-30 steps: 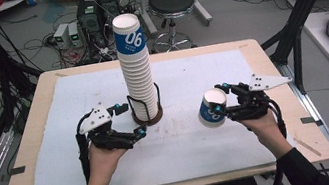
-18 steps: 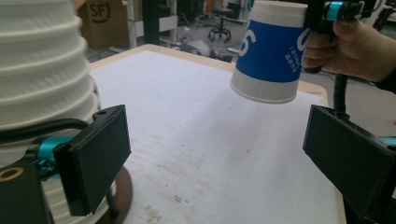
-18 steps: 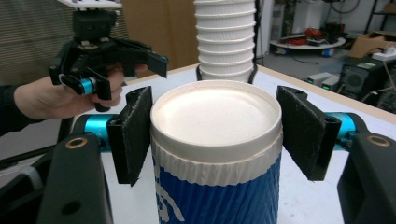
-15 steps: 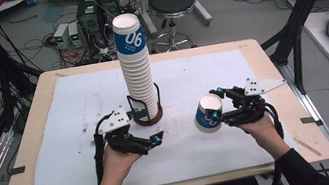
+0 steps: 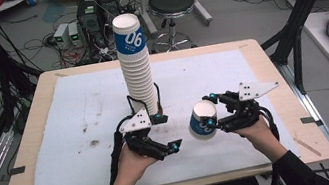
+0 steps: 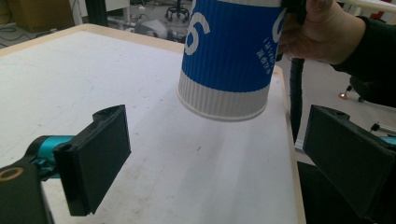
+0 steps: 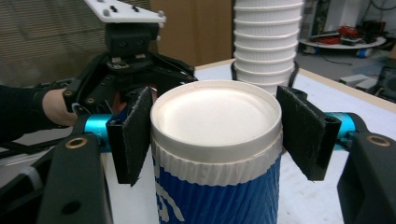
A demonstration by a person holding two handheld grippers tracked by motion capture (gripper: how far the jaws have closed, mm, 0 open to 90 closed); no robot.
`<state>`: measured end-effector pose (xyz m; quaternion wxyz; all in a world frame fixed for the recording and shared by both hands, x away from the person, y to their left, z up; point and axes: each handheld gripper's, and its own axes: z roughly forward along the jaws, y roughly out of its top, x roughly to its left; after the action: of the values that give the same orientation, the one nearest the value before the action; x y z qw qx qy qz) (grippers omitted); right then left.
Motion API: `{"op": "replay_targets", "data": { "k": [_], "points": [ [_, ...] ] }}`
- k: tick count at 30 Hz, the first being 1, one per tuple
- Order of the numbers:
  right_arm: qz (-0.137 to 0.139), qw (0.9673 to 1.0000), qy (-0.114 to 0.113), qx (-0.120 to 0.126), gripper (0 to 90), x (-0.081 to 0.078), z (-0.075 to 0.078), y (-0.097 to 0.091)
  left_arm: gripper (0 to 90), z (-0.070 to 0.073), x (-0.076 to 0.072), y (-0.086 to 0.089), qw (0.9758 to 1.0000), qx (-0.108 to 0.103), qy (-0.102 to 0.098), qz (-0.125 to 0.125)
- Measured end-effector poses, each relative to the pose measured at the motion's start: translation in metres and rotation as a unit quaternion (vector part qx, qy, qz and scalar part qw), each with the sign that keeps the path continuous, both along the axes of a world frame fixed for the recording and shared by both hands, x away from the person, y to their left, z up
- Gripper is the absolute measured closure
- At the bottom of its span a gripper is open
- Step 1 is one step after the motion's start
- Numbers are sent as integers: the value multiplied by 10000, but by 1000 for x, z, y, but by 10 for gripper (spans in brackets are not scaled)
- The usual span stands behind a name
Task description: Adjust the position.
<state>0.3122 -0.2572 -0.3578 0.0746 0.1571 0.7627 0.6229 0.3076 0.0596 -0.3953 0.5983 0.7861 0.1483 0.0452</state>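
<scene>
Overhead, right hand-held gripper point(image 5: 212, 113) clamped on cup point(image 5: 203, 120); close-up, left hand-held gripper point(image 6: 215, 154) agape beneath it.

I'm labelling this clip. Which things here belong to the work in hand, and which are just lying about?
In the work: paper cup clamped in the right gripper; open left gripper; cup stack.

Lying about: stool; electronics boxes on the floor.

Even, bright indoor light falls from above, leaving only soft, faint shadows on the white worktop point(image 5: 250, 73) around the cup stack point(image 5: 137, 71). The high view is slightly soft and grainy. In the left gripper view, the near jaws blur slightly.
</scene>
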Motion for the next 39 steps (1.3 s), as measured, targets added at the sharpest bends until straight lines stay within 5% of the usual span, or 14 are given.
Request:
{"op": "replay_targets", "data": {
  "k": [17, 30, 39],
  "points": [
    [426, 9990, 132, 62, 314, -7, -6, 22, 74, -13, -4, -34, 9990, -85, 105, -426],
    [580, 9981, 173, 124, 313, -11, -7, 32, 76, -22, -1, -42, 9988, -14, 177, -463],
    [568, 9980, 212, 191, 314, -10, -7, 30, 149, -22, 0, -42, 9982, -146, 174, -547]
  ]
}}
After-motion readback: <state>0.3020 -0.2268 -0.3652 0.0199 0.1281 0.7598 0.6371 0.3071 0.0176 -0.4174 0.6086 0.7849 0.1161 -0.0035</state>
